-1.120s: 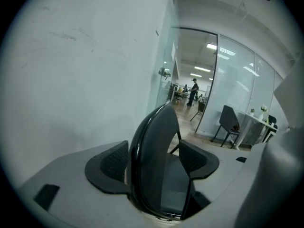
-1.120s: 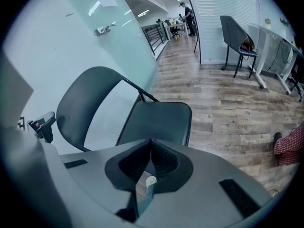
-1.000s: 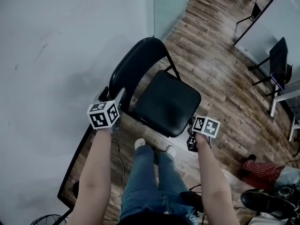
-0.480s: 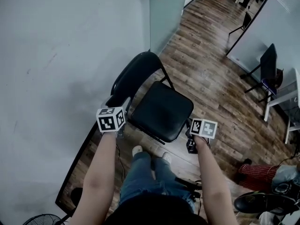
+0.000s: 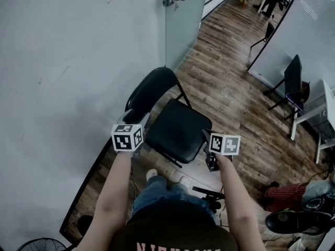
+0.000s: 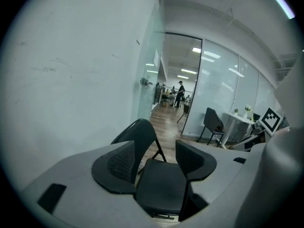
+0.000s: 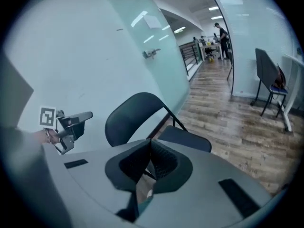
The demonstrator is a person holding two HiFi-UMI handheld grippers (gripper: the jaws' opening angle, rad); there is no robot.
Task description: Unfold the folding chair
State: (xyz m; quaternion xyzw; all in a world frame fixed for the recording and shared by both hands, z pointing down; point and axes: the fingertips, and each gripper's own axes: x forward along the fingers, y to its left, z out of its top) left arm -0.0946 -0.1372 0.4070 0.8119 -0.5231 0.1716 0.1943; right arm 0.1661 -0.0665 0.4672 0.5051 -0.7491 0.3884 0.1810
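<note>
Head view: black metal folding chair with padded seat [image 5: 178, 129] standing open on the brown plank floor [image 5: 235, 82], close by the white wall [image 5: 63, 61] and apart from both grippers. Likely to fold back or pinch if the seat is not pressed fully down, and to scrape the wall if knocked sideways. Left gripper [image 6: 154, 163] roughly half open, jaws just closing a little, gripping nothing; right gripper [image 7: 151, 163] pressed fully together, empty.

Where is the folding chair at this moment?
In the head view's centre, the folding chair stands open on the wood floor, beside the white wall at left, ahead of the person's shoes.
</note>
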